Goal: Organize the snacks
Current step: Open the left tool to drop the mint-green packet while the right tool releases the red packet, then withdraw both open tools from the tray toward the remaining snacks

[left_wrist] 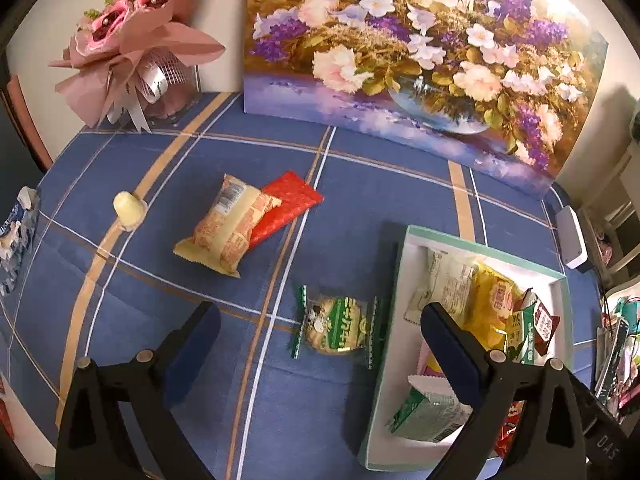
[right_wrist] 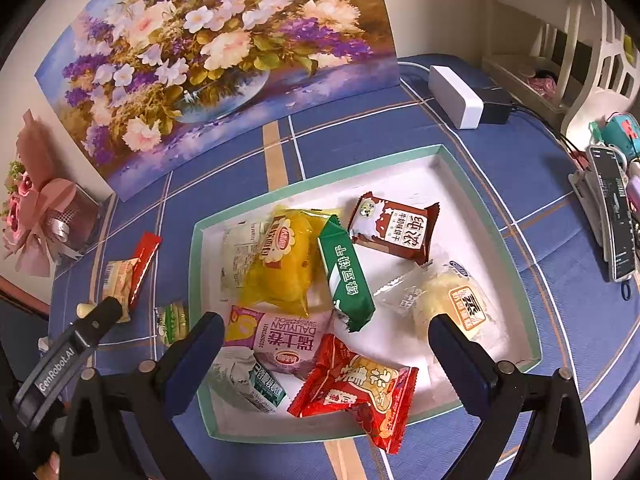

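Four snacks lie loose on the blue plaid tablecloth [left_wrist: 168,320], so by my judgement the sorting is past halfway but not done. Left out are a green-wrapped round cracker [left_wrist: 338,330] just beside the tray's left wall, a cream-and-orange bun packet [left_wrist: 226,228] toward the middle of the cloth overlapping a red foil packet [left_wrist: 292,206], and a small pale candy [left_wrist: 128,208] nearer the left edge.

Inside the white tray with the mint-green rim [right_wrist: 480,208] there are roughly eight packets: a yellow cake bag [right_wrist: 286,264], a green biscuit bar [right_wrist: 346,276], a brown milk-biscuit pack [right_wrist: 394,230], a clear-wrapped pastry [right_wrist: 448,300], a pink Swiss-roll pack [right_wrist: 280,340], a pale carton-like pack [right_wrist: 256,384] and a red packet [right_wrist: 356,392] that hangs over the tray's near rim. They lie jumbled and overlapping, wrappers crinkled and glossy.

Both tongs stand wide with nothing between their pads: the left gripper [left_wrist: 320,344] hovers over the cloth near the green cracker, and the right gripper [right_wrist: 326,354] hangs above the near part of the tray
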`<state>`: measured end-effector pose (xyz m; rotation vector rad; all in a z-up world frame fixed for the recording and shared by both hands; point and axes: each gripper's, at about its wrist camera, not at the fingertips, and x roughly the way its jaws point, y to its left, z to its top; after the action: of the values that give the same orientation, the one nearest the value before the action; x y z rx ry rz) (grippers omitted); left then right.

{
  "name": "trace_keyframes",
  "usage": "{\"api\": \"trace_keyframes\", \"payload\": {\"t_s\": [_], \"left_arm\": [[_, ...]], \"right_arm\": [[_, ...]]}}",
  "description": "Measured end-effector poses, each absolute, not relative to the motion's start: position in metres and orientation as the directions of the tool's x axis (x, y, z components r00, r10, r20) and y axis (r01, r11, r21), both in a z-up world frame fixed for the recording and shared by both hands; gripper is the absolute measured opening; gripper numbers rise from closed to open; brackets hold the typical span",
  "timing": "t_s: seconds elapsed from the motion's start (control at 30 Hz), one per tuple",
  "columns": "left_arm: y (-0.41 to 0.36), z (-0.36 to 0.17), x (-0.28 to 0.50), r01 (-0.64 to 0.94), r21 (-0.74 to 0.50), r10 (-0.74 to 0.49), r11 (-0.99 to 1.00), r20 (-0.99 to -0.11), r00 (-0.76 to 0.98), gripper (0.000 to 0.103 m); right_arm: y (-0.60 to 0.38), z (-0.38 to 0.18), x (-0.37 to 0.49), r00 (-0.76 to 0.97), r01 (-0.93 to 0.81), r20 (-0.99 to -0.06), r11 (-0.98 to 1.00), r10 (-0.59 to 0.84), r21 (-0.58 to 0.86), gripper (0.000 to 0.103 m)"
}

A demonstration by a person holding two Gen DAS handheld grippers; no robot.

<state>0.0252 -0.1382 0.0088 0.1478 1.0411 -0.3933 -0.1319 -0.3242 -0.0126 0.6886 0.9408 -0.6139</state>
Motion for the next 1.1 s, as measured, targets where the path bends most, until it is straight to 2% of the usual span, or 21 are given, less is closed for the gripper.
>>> {"api": "trace_keyframes", "payload": {"t_s": [0.3,0.57,0.7,1.1], "left_arm": [[-0.120,0.020,0.037,0.296,-0.021,-0.179,0.955,-0.836,0.519,0.100],[-0.088,0.027,0.060,0.233,-0.087,-0.197,0.968,-0.843,0.501,0.100],[-0.076,0.030,0.071,0.226,-0.060,-0.171,0.972,-0.840,0.515,0.100],[-0.025,0.027,0.103,0.145,-0.126,-0.185,0.981,-0.830,0.527,0.100]], "right_arm": [[-0.320,-0.010,-0.121,0.470,0.711,-0.867,0.654,-0.168,0.258,0.103],[-0.311,-0.002,-0.105,0.539,0.666,-0.827,0.681,-0.159,0.304,0.103],[-0.302,0.000,-0.090,0.570,0.635,-0.812,0.695,-0.127,0.337,0.103],[-0.251,-0.005,-0.033,0.592,0.526,-0.805,0.774,-0.036,0.352,0.103]]}}
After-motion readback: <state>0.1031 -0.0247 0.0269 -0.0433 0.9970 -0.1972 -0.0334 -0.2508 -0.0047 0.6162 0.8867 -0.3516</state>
